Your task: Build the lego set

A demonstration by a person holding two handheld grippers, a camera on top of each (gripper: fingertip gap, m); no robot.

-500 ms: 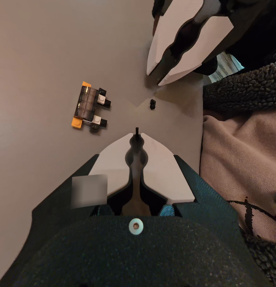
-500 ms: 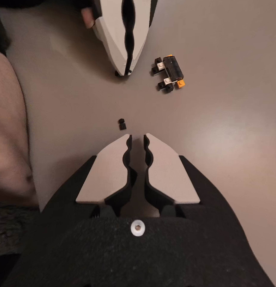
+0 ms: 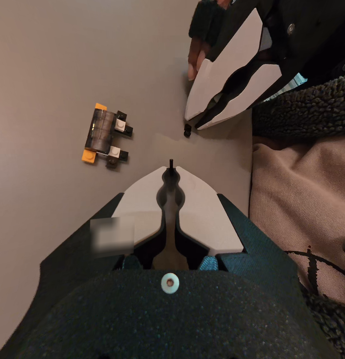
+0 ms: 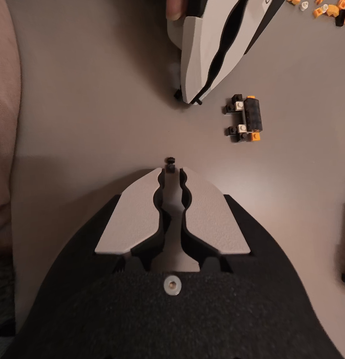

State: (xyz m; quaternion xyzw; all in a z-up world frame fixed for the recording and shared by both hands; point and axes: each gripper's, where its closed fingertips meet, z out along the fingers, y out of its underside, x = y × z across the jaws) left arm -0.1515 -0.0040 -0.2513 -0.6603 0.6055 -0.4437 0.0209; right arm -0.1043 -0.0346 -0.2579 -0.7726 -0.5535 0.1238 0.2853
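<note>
The left gripper [image 3: 171,168] pinches a thin black pin [image 3: 171,163] at frame centre. The right gripper [image 4: 172,169], slightly spread, straddles a small black piece [image 4: 170,168] on the table [image 4: 90,97].

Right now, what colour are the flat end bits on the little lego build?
Orange, clearest in the left wrist view.

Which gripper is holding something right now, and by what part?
The left gripper pinches a thin black pin by its rear end, tip sticking out. The right gripper is open, straddling a small black piece without gripping it.

Matt grey table [image 3: 51,58], glossy plastic lego assembly [image 3: 103,134], nubbly dark fleece [image 3: 303,108].
</note>
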